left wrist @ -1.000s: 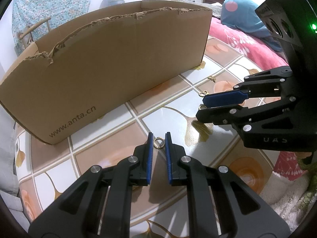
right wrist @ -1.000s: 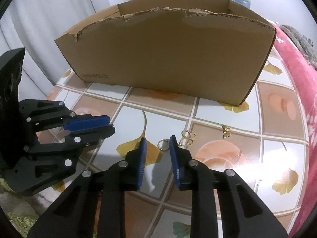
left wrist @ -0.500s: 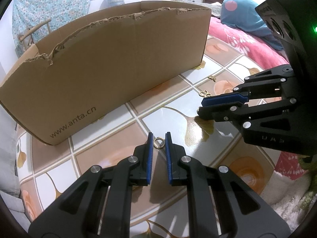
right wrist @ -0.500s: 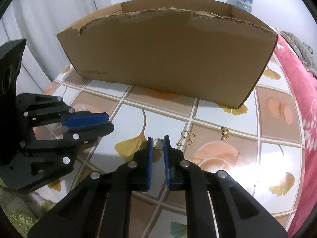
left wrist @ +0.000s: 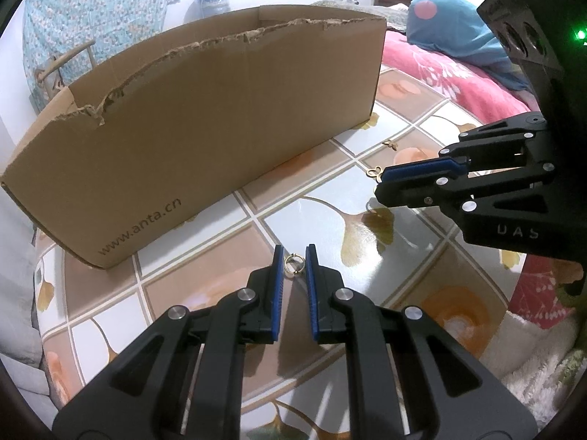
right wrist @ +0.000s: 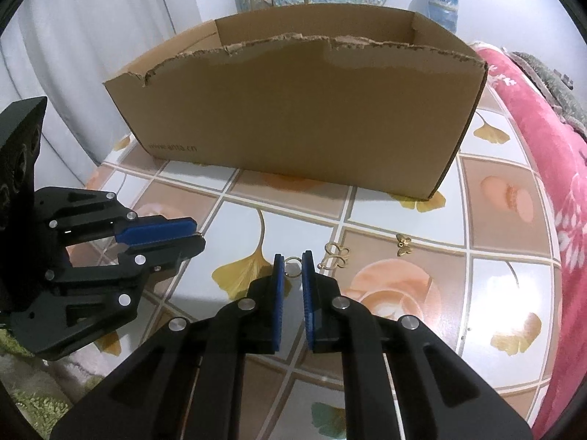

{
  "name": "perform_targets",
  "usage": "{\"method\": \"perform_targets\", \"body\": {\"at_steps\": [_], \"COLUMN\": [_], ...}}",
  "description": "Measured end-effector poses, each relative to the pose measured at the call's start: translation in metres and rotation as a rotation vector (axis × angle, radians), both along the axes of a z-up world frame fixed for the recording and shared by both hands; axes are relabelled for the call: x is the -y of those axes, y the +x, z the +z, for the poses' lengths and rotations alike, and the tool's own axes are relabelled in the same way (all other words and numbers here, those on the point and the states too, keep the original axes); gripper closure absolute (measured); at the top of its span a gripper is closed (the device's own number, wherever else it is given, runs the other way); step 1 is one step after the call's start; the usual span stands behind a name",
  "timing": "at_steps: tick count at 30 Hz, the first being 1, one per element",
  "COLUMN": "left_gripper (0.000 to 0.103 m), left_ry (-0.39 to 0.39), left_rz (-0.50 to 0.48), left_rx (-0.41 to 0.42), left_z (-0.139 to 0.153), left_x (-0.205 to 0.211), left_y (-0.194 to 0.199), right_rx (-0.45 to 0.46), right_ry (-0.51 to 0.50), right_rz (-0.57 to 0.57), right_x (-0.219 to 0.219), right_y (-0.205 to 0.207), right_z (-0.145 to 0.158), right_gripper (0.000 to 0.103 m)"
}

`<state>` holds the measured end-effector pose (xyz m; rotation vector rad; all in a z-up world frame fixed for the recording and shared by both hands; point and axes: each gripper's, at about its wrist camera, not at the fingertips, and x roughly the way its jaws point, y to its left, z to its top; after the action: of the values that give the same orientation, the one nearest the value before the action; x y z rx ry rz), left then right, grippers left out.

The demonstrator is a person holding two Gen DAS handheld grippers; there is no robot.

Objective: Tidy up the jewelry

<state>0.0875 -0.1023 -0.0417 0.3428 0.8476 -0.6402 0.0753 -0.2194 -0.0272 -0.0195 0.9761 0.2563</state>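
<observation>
My left gripper (left wrist: pixel 293 252) is shut on a small gold ring (left wrist: pixel 294 266), pinched between its blue pads just over the tiled table (left wrist: pixel 227 256). My right gripper (right wrist: pixel 292 256) is shut on a second small gold ring (right wrist: pixel 292 267), held near the tabletop. From the left wrist view the right gripper (left wrist: pixel 379 182) hovers at the right, slightly above its shadow. A gold butterfly-shaped piece (right wrist: pixel 335 256) lies just right of the right fingertips. A smaller gold butterfly stud (right wrist: pixel 403 242) lies further right. The left gripper (right wrist: pixel 200 238) shows at the left of the right wrist view.
A big open cardboard box (right wrist: pixel 293 110) with a torn front rim stands at the back of the table, close behind both grippers. A pink blanket (right wrist: pixel 543 146) borders the table's right side, and a fluffy rug (left wrist: pixel 543 348) lies beyond its near edge.
The right gripper's jaws went from open around the ring to shut on it, and it rose a little. The left gripper kept still with its ring.
</observation>
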Motion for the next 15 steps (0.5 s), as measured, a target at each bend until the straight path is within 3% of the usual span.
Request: {"method": "perform_targets", "body": {"at_steps": [15], "left_gripper": [0.096], "left_ry": [-0.002], "left_rz": [-0.015], "left_rx": [0.029], "left_z": [0.013], "left_x": [-0.002], "left_y": [-0.013], "right_rx": [0.040], "right_ry": [0.001], "right_rz": [-0.008], "right_x": [0.004], "right_y": [-0.014], "right_z": [0.018], "right_gripper": [0.093]}}
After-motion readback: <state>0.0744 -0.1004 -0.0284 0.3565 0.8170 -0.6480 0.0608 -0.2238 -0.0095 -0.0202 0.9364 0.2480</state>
